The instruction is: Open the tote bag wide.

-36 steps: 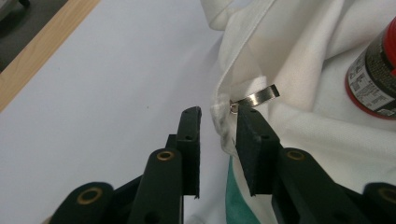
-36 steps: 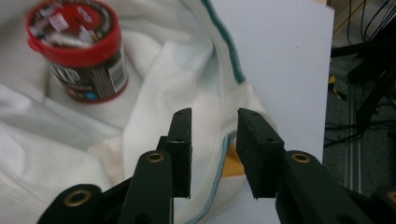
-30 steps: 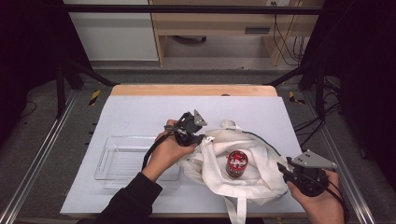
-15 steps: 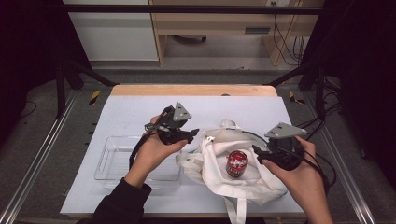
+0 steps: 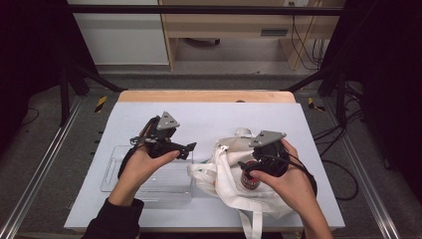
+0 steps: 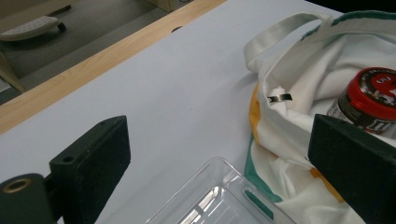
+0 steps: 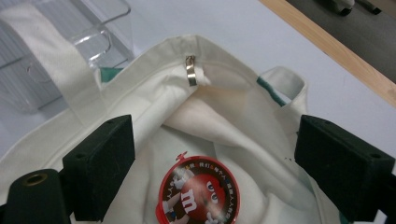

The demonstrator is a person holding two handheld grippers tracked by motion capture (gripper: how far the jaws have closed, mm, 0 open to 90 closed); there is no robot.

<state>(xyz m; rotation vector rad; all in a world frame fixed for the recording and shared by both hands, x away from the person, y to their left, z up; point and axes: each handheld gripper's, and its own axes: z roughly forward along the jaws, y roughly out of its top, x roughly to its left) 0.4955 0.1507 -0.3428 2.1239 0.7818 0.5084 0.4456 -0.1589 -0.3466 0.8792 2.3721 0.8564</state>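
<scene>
A white tote bag (image 5: 224, 181) with green and orange print lies open on the table's right half. Inside it stands a can with a red M&M's lid (image 7: 198, 193), partly hidden by my right hand in the high view. My right gripper (image 7: 215, 158) hovers over the bag's mouth, jaws open wide on either side of the lid and touching nothing. My left gripper (image 5: 188, 148) is open above the clear plastic tray (image 5: 149, 181), left of the bag. In the left gripper view, the bag (image 6: 299, 93) and the can (image 6: 373, 98) sit to the right.
The pale table top (image 5: 214, 114) ends in a wooden strip (image 5: 204, 96) at the far edge. A small metal clasp (image 7: 190, 70) sits on the bag's rim. The bag's handle (image 5: 251, 224) hangs toward the table's front edge.
My right gripper has moved from the table's front right corner to above the bag's mouth. My left gripper has pulled back leftward, off the bag's edge.
</scene>
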